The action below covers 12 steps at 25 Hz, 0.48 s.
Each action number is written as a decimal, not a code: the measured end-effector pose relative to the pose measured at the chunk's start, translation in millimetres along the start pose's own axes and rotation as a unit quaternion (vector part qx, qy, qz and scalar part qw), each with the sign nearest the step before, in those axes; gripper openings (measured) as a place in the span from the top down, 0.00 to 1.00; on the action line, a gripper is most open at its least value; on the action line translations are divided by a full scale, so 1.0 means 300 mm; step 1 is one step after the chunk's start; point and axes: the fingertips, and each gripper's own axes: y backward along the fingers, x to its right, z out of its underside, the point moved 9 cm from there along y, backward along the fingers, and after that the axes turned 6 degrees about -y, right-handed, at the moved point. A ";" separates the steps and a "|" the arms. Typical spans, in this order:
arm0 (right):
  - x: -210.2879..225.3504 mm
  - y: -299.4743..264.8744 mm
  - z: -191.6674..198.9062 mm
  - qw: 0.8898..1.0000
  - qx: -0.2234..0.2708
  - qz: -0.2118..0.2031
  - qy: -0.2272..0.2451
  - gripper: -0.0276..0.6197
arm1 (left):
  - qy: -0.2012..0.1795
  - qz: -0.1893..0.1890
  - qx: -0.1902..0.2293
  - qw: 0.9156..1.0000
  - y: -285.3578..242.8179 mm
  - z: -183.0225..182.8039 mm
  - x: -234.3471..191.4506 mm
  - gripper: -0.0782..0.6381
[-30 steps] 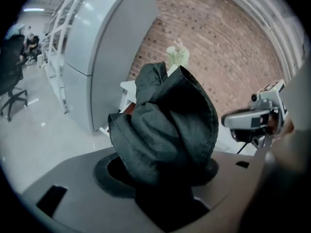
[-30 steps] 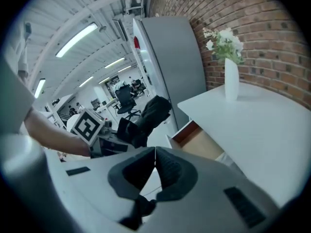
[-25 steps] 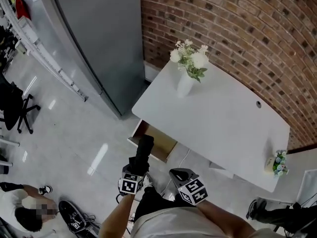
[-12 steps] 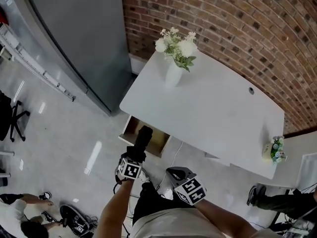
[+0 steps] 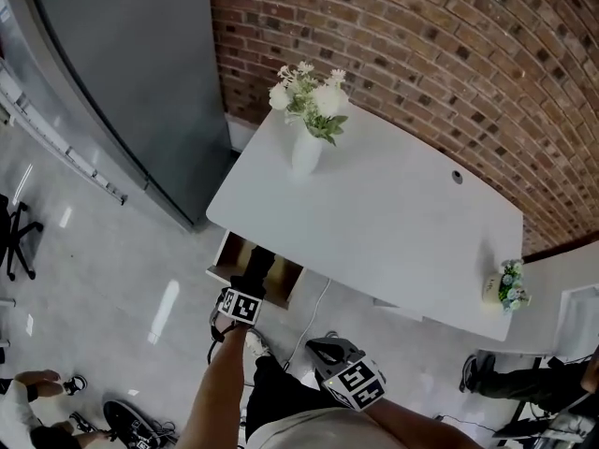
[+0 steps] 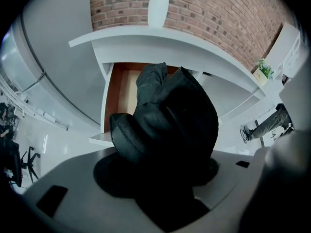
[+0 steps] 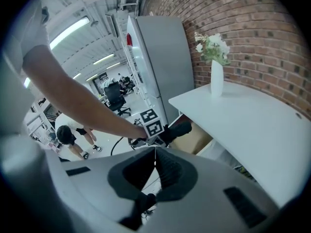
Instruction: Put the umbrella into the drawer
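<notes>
1. The left gripper [image 5: 251, 284] is clamped on the folded black umbrella [image 6: 170, 125]. Its jaws are held partly apart by the bundle, which fills the gap between them.
2. The umbrella points toward one o'clock in the head view, its far end over the open drawer [image 6: 125, 89]. I cannot tell whether it touches the wooden bottom.
3. The drawer juts from the white desk [image 5: 402, 223] at the desk's seven o'clock corner.
4. The right gripper [image 7: 155, 165], at five o'clock from the left, has its jaws pressed together on nothing.
5. A white vase of flowers [image 5: 306, 150] stands at the desk's eleven o'clock.
</notes>
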 end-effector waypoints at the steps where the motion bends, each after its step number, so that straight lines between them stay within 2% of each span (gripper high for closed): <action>1: 0.000 0.009 0.009 1.000 0.000 0.000 -0.003 0.93 | 0.007 0.001 -0.008 1.000 -0.015 -0.006 -0.005 0.54; 5: 0.021 0.013 0.028 1.000 0.000 -0.002 -0.017 0.93 | 0.072 -0.006 -0.003 0.997 -0.037 -0.038 -0.026 0.54; 7: 0.030 0.012 0.031 1.000 0.000 -0.004 -0.016 0.93 | 0.093 -0.006 0.002 0.996 -0.047 -0.057 -0.016 0.54; 9: 0.037 0.012 0.029 1.000 0.002 -0.004 -0.009 0.93 | 0.089 -0.007 -0.004 0.996 -0.065 -0.071 -0.005 0.54; 12: 0.044 0.018 0.020 1.000 0.009 0.000 -0.002 0.93 | 0.062 -0.011 -0.019 0.998 -0.095 -0.091 0.003 0.54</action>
